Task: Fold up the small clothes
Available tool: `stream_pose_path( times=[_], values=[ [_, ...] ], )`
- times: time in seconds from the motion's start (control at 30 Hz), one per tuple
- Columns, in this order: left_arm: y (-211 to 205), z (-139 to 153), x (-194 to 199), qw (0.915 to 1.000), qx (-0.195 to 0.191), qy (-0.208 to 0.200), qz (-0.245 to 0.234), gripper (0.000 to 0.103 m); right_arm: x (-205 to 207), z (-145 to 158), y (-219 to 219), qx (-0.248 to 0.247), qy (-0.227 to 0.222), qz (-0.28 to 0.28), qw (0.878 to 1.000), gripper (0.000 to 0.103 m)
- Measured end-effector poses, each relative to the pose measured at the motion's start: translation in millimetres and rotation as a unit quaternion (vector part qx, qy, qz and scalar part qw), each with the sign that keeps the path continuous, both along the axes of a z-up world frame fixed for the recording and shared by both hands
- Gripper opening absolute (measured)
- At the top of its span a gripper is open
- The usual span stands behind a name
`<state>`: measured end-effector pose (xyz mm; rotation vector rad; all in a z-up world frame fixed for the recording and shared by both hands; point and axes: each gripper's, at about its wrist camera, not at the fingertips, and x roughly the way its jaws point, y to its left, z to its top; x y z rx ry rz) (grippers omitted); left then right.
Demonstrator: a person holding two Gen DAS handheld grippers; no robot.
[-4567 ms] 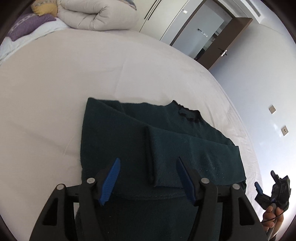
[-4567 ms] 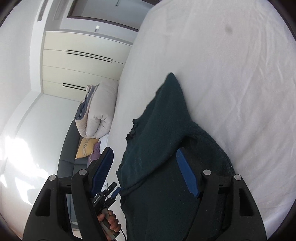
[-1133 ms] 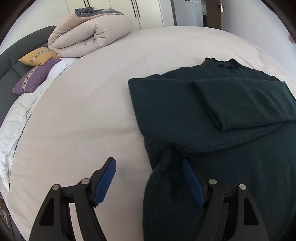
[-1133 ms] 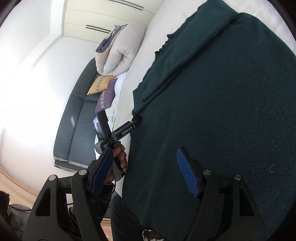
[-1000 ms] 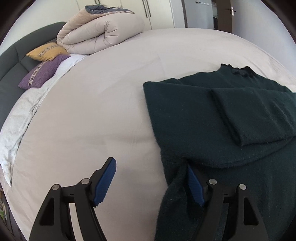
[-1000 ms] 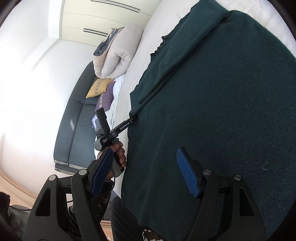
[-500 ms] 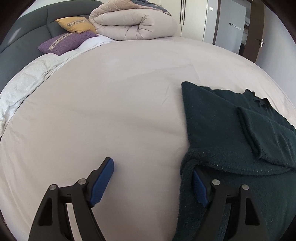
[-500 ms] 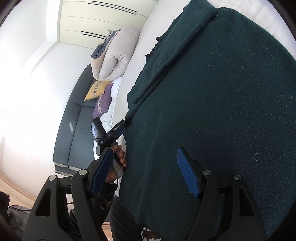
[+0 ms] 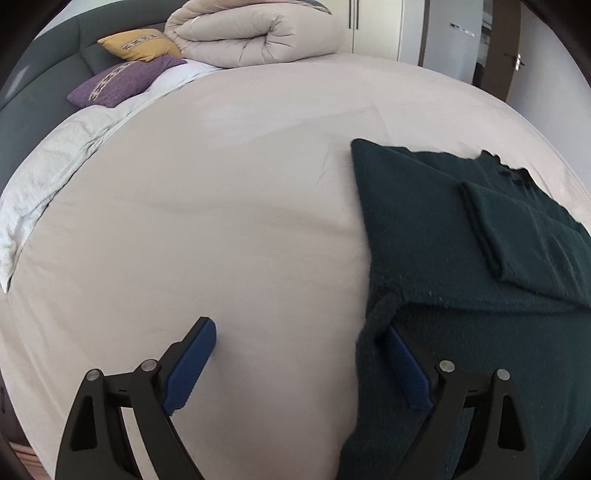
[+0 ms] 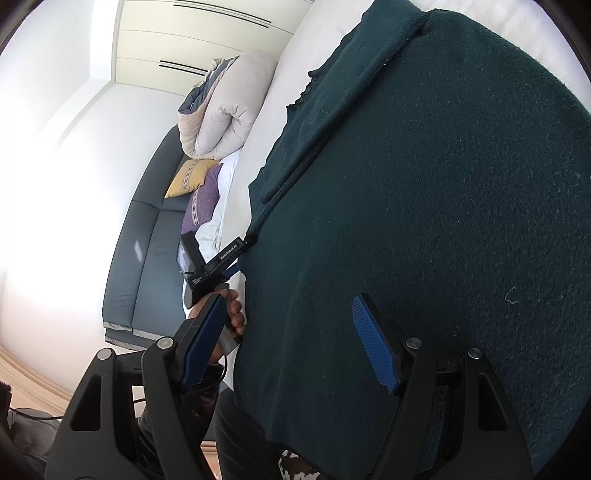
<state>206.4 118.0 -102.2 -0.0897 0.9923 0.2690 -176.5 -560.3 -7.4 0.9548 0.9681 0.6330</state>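
A dark green sweater (image 9: 461, 258) lies flat on the beige bed sheet (image 9: 221, 221), one sleeve (image 9: 528, 229) folded across its chest. My left gripper (image 9: 299, 350) sits at the sweater's left side edge with its jaws opening. The bunched edge (image 9: 380, 317) rests against the right pad (image 9: 406, 369); only sheet lies under the rest of the gap. The pads do not press on anything. In the right wrist view the sweater (image 10: 424, 184) fills the picture. My right gripper (image 10: 288, 332) hovers open over its lower part. The left gripper (image 10: 236, 260) shows there, held by a hand (image 10: 232, 306).
A rolled beige duvet (image 9: 258, 33), a yellow pillow (image 9: 140, 44) and a purple pillow (image 9: 122, 79) lie at the head of the bed by a dark padded headboard (image 10: 147, 240). Wardrobe doors (image 10: 207, 33) and a door (image 9: 513, 62) stand beyond. The person's legs (image 10: 236, 435) are at the bed's near edge.
My left gripper has slid left to the sweater's side edge and rolled a little, and its jaws have widened. The right gripper has stayed in place, open.
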Motion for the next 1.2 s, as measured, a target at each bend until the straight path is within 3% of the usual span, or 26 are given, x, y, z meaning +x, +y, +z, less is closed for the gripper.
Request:
stream_pose_path(
  times=[0.13,0.2,0.27,0.3,0.37,0.43,0.53,0.73,0.8,0.87,0.97,1.1,1.2],
  values=[
    [-1.5,32.1,-17.1,0.9996,-0.011,-0.026,-0.004,0.092,0.4,-0.4,1.2,0.001,0.0,-0.001,1.0,0.07],
    [-4.4,51.3,-15.2,0.9977,-0.024,-0.061,-0.012,0.09,-0.1,-0.4,3.2,-0.001,-0.001,0.0,1.0,0.07],
    [-11.6,57.2,0.5,0.9972,-0.02,-0.069,-0.022,0.088,-0.1,-1.3,4.3,0.0,-0.002,0.0,1.0,0.07],
    [-17.6,53.6,11.5,0.9977,-0.006,-0.062,-0.026,0.086,0.1,-1.9,5.2,-0.001,-0.001,0.0,1.0,0.07],
    [-24.0,32.6,34.2,0.999,0.025,-0.028,-0.026,0.07,-0.8,-2.0,6.3,-0.001,-0.001,0.001,1.0,0.07],
    [-23.5,6.3,45.0,0.9994,0.021,0.013,-0.023,0.066,-3.3,-1.1,6.5,0.0,0.0,0.002,1.0,0.07],
    [-21.7,-5.7,35.9,0.9992,0.032,0.002,-0.022,0.077,-7.7,2.4,2.6,-0.002,-0.002,0.001,1.0,0.07],
    [-27.8,9.0,-10.0,0.9988,0.022,0.007,-0.043,0.078,-25.0,18.6,-21.4,-0.034,-0.016,-0.027,0.999,0.07],
    [-27.8,20.2,-44.5,0.9985,-0.01,-0.017,-0.051,0.081,-34.5,33.7,-29.5,-0.095,-0.035,-0.038,0.994,0.07],
    [-26.9,25.0,-81.3,0.9969,-0.047,-0.024,-0.058,0.096,-43.3,42.6,-42.3,-0.139,-0.04,-0.043,0.989,0.07],
    [-29.3,20.2,-126.0,0.9922,-0.094,-0.006,-0.081,0.097,-56.8,45.1,-74.1,-0.156,-0.033,-0.067,0.985,0.07],
    [-29.7,1.6,-176.8,0.9803,-0.177,0.023,-0.083,0.097,-74.1,34.4,-116.0,-0.174,0.014,-0.091,0.98,0.07],
    [-28.5,0.3,-201.5,0.9786,-0.185,0.023,-0.088,0.096,-83.0,19.6,-125.3,-0.187,0.042,-0.076,0.979,0.07]
  ],
)
